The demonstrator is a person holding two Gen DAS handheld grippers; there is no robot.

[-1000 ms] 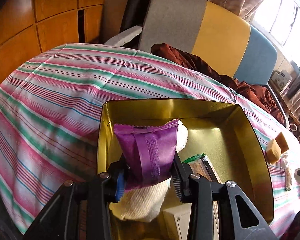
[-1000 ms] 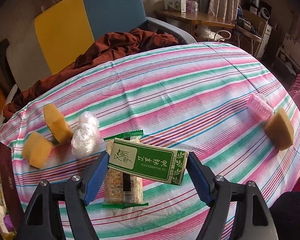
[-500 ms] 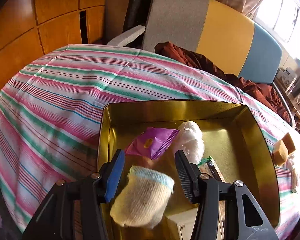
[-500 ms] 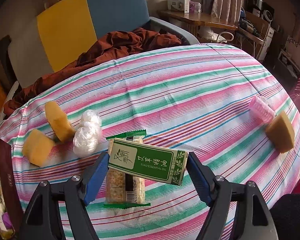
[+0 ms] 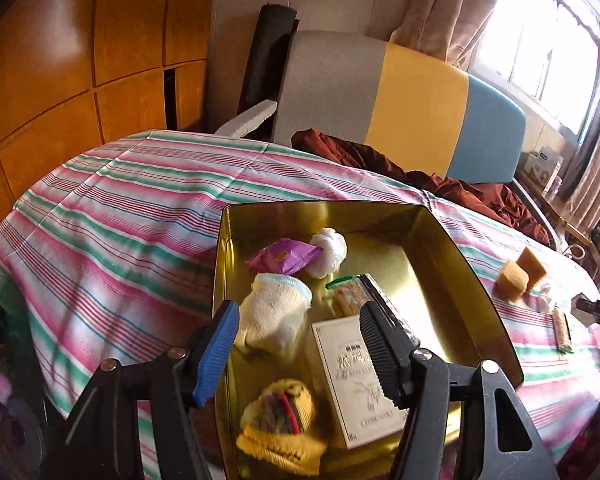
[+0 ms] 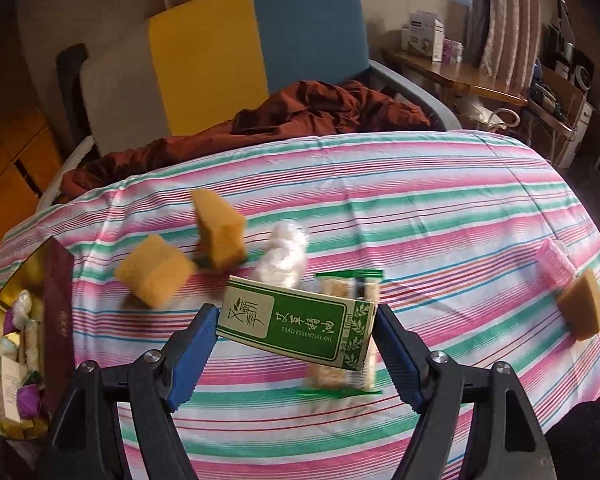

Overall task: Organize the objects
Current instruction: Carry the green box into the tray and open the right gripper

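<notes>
Green oil box [image 6: 296, 326] clamped between right gripper [image 6: 296, 344] fingers; left gripper [image 5: 300, 344] wide apart, holding nothing, above gold tin [image 5: 460, 264].

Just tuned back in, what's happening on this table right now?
Loose items are being gathered into the gold tin. The left tool is open and empty above the tin, where the purple packet, a white sock and a white box lie. The right tool is shut on the green essential oil box, held above the striped cloth. Sponges, a snack bar and a pink roller remain out.
</notes>
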